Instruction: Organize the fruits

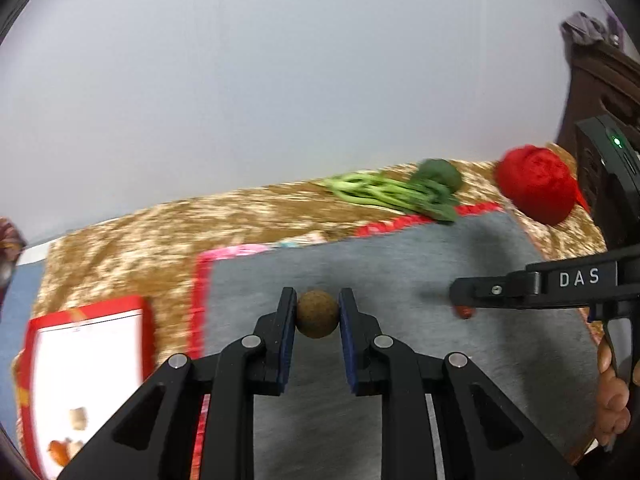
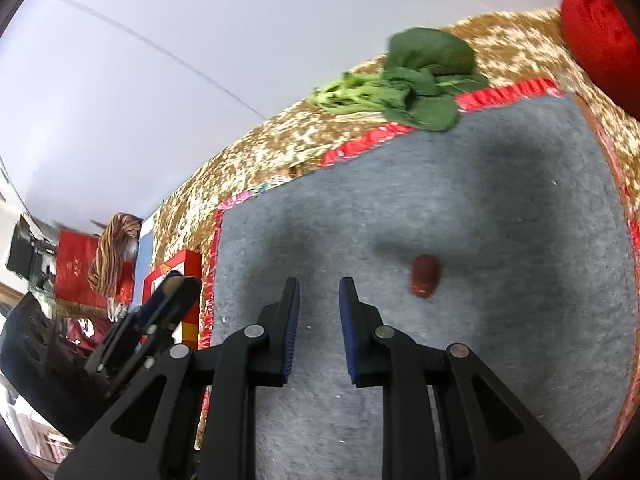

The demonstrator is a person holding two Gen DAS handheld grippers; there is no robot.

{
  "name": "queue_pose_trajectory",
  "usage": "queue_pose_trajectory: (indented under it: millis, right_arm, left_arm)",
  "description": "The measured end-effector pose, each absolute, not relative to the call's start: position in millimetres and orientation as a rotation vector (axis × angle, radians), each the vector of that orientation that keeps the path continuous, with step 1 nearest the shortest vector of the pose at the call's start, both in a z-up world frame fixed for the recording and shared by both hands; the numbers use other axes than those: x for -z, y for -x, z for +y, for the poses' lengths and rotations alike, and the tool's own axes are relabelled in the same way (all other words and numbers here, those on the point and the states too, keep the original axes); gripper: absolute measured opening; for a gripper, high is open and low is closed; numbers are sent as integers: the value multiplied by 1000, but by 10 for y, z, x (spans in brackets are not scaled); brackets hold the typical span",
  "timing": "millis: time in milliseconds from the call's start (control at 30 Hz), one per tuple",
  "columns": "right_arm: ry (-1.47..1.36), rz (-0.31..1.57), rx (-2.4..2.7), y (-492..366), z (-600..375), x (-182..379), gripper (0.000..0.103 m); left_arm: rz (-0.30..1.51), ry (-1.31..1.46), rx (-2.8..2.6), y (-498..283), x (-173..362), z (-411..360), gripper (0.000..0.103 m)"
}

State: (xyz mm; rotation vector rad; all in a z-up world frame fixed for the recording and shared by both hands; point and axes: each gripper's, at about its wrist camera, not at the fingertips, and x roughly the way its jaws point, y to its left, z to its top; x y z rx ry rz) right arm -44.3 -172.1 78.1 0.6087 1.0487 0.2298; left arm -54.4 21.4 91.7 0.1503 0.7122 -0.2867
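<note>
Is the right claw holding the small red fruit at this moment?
No. The right claw is open and empty, and the small red fruit lies apart from it on the grey mat.

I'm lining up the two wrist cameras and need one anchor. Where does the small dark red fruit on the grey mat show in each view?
Left wrist view: the small dark red fruit peeks out at right of centre, mostly hidden under the right gripper's finger.
Right wrist view: it lies in full view on the grey mat, just right of centre, ahead of the open fingers.
Shared landmark: the leafy greens at the mat's far red edge.
</note>
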Motion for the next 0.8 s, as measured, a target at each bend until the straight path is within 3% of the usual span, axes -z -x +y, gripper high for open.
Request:
queue_pose_trajectory:
  millis: [800]
  right_arm:
    - [-596,1177,1,424,-2287,-514,22]
  left_arm:
    - [674,-161,204,617,-1060,482,20]
